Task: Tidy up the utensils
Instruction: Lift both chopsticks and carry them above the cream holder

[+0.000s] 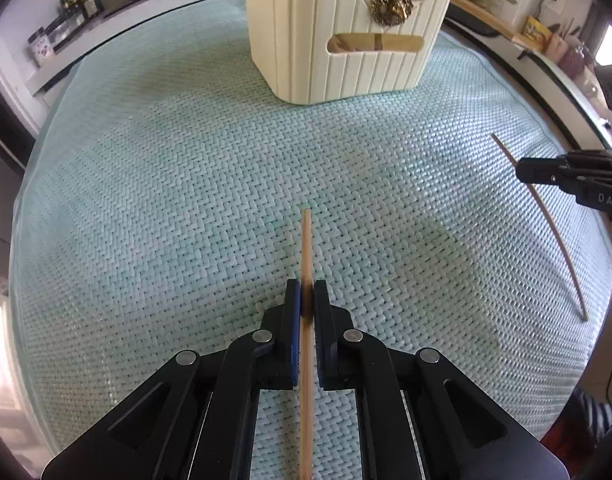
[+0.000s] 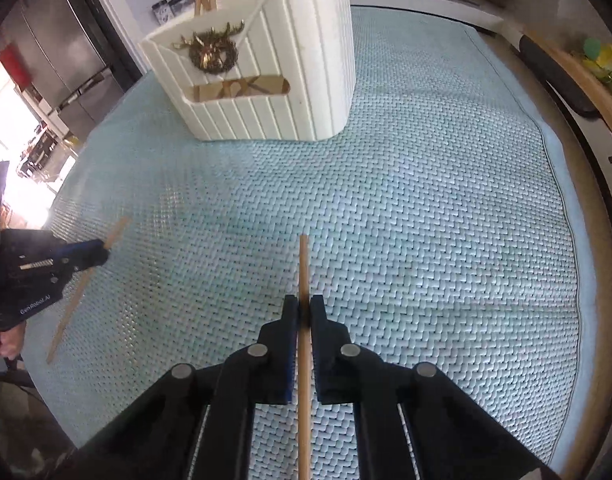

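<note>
We hold one thin wooden chopstick (image 1: 306, 248) in the left gripper (image 1: 306, 296), fingers clamped. The right gripper (image 2: 303, 312) pinches another wooden chopstick (image 2: 303, 268). Lift both level, then tip them into the cream ribbed holder (image 1: 346, 64).

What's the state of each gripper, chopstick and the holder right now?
left gripper: shut on left chopstick
right gripper: shut on right chopstick
left chopstick: clamped, tip pointing toward holder
right chopstick: clamped, tip pointing toward holder
utensil holder: upright on woven mat, wooden utensils already inside

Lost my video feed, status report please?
Left gripper shut on chopstick. Right gripper shut on second chopstick. Cream holder ahead, path clear.
</note>
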Available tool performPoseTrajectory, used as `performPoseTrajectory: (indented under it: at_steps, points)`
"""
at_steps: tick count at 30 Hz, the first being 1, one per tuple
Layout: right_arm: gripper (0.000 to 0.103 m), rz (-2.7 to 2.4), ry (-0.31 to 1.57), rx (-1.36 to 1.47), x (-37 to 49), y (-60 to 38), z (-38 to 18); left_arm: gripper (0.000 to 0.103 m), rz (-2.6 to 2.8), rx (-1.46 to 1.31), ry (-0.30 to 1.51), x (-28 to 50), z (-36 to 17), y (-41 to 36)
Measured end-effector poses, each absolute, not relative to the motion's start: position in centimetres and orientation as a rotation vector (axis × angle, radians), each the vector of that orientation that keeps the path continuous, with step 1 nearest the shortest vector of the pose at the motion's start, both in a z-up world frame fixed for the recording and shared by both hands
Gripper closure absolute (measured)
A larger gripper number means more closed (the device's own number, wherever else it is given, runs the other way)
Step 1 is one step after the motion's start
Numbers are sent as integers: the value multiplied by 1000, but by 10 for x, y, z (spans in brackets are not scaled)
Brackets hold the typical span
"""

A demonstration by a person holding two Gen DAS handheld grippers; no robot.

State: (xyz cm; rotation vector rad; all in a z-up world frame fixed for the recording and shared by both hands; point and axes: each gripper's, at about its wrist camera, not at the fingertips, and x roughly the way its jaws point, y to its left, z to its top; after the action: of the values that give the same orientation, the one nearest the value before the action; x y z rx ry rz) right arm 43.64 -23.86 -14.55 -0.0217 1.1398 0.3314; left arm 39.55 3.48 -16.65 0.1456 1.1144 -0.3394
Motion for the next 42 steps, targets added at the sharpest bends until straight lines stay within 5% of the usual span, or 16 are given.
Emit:
performPoseTrajectory:
  at_steps: [18,42]
  points:
    - [97,403,560,-20,320,-249,-1,99,-363,-81,612,303,-8,68]
    - [97,367,431,-55,297,-245,46,99,-373,-122,515,301,25,48]
